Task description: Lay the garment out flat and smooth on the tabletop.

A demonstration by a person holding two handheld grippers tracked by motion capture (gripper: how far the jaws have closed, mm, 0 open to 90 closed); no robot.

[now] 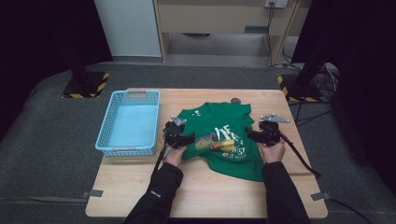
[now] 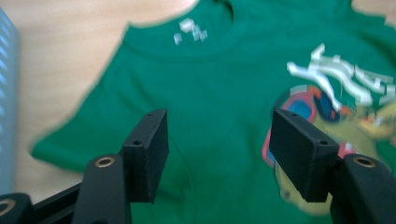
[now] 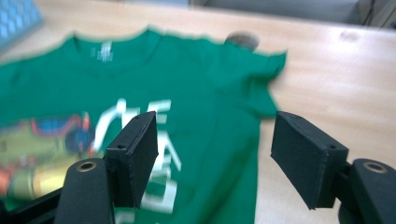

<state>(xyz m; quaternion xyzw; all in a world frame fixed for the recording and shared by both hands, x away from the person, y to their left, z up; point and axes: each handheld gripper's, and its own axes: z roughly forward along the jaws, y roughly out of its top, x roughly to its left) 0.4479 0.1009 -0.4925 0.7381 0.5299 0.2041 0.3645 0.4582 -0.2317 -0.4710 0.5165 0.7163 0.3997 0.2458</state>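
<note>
A green T-shirt (image 1: 219,135) with white lettering and a colourful print lies spread on the wooden table (image 1: 205,191), collar toward the far side. My left gripper (image 1: 186,138) hovers at the shirt's left edge, jaws apart with only cloth beneath them (image 2: 215,140). My right gripper (image 1: 250,134) sits at the shirt's right side, jaws wide and empty, over the shirt's right edge (image 3: 210,144). In the right gripper view the short sleeve (image 3: 266,79) juts toward the bare table.
A light blue plastic basket (image 1: 128,123) stands empty on the table's left side, close to my left hand. A small dark round spot (image 1: 236,100) lies on the wood by the shirt's far edge. Cables trail from the right gripper off the table's right edge.
</note>
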